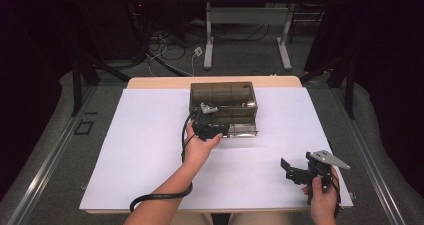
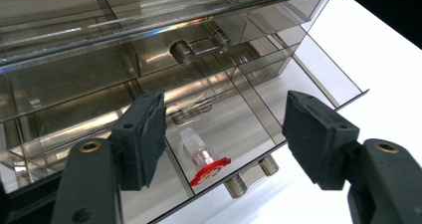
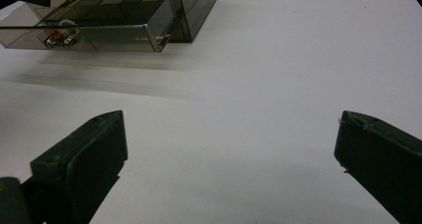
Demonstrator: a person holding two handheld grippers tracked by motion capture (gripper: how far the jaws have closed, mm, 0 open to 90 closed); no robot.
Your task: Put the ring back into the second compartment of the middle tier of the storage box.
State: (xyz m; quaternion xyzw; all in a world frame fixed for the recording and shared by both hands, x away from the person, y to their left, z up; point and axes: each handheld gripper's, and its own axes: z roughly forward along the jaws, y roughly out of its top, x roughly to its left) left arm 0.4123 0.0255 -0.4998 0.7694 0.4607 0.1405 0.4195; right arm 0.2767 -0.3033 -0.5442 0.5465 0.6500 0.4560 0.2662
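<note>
A smoky clear drawer box (image 1: 222,96) stands at the middle back of the white table. Its lower drawer (image 2: 259,104) is pulled out toward me. In a front compartment of that drawer lies a small clear part with a red cap (image 2: 204,159). My left gripper (image 2: 224,114) hangs open just above this compartment, its jaws to either side of the part and not touching it. From above, the left gripper (image 1: 212,127) sits at the drawer's front. My right gripper (image 1: 296,170) is open over bare table near the front right, nothing between its jaws (image 3: 231,134).
The drawer's metal handle (image 2: 251,176) sticks out at its front; the shut upper drawer has a like handle (image 2: 199,46). The white table (image 1: 150,150) spreads around the box. Beyond its far edge stand a table frame (image 1: 247,30) and floor cables.
</note>
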